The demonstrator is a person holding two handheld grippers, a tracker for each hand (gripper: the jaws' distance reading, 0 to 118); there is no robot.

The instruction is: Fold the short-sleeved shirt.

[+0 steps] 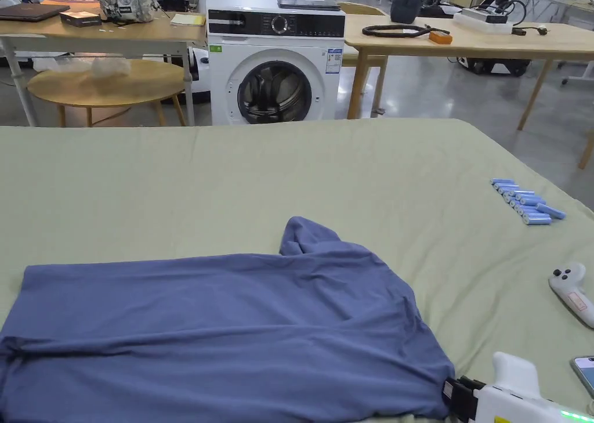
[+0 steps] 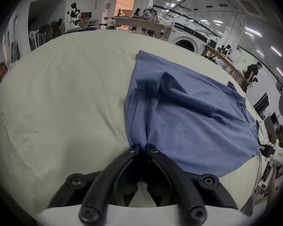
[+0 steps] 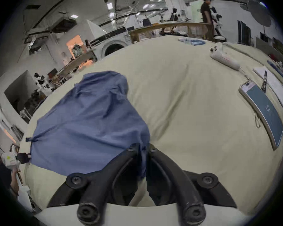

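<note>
Both grippers are clamped on the blue shirt [image 1: 220, 325]. In the left gripper view, the left gripper [image 2: 142, 148] has its black jaws pressed together on a bunched edge of the cloth, with folds running away from the tips. In the right gripper view, the right gripper [image 3: 142, 148] has its jaws closed on a thin strip of the shirt's edge that hangs down between them. From the head view the right gripper [image 1: 455, 395] sits at the shirt's near right corner, its white body low in the picture.

The shirt lies spread on the pale green tabletop [image 1: 290, 169], covering the near left part of it. Its surface is mostly flat with long creases, and one sleeve [image 1: 304, 235] sticks up folded at the far edge. In the left gripper view a raised ridge of cloth [image 2: 153, 86] stands up partway along the shirt.

Well apart from the shirt, on the right side of the tabletop, lie a row of blue batteries [image 1: 525, 201], a white controller [image 1: 571, 290] and, nearer, a phone [image 1: 585, 372]. In the right gripper view a sheet of paper with a pen [image 3: 264, 81] lies just beside the phone.

Beyond the tabletop stands a washing machine [image 1: 275, 58] between wooden tables [image 1: 464, 41]. A person [image 3: 207, 16] stands in the background.
</note>
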